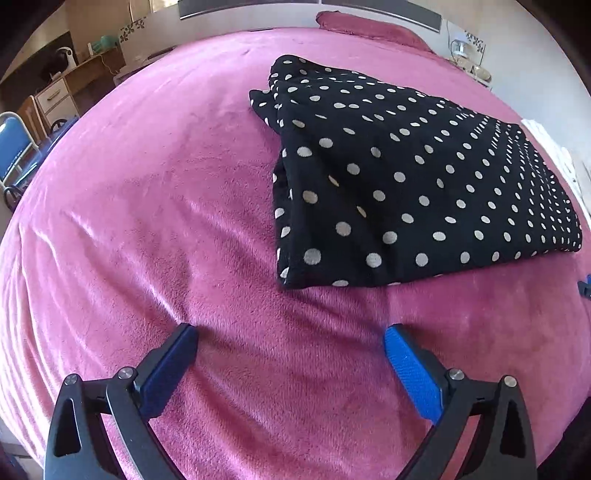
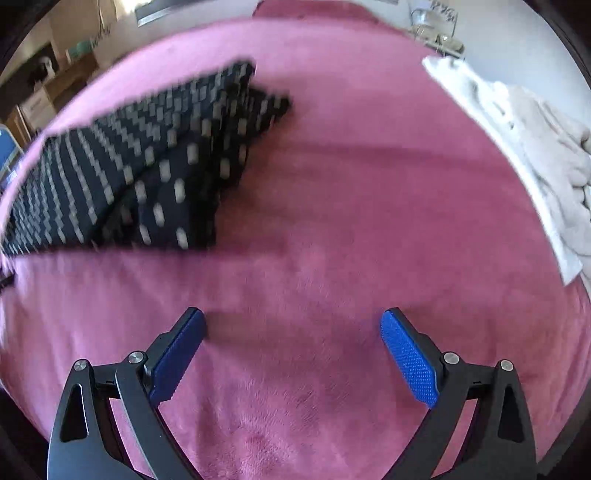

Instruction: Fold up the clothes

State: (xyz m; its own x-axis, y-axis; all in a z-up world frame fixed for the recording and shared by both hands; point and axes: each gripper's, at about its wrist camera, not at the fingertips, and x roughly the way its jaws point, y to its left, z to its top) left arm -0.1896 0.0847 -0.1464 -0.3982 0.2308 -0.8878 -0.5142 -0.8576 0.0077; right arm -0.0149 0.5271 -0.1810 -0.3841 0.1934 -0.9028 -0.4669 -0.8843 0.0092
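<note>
A black garment with white polka dots [image 1: 413, 177] lies folded into a thick stack on the pink bed cover [image 1: 147, 221], right of centre in the left wrist view. My left gripper [image 1: 291, 336] hovers open over bare cover, short of the stack's near edge. In the right wrist view the same dotted garment [image 2: 140, 166] appears blurred at the upper left. My right gripper [image 2: 293, 323] is open over the pink cover [image 2: 351, 221], well to the right of the garment, with nothing between its blue pads [image 2: 410, 358].
A pile of pale beige and white clothes [image 2: 535, 158] lies at the bed's right edge. A pink pillow [image 1: 369, 26] sits at the head. Off the left side stand a blue chair [image 1: 14, 147] and a drawer unit [image 1: 55, 96]. A nightstand [image 1: 469, 62] is at the far right.
</note>
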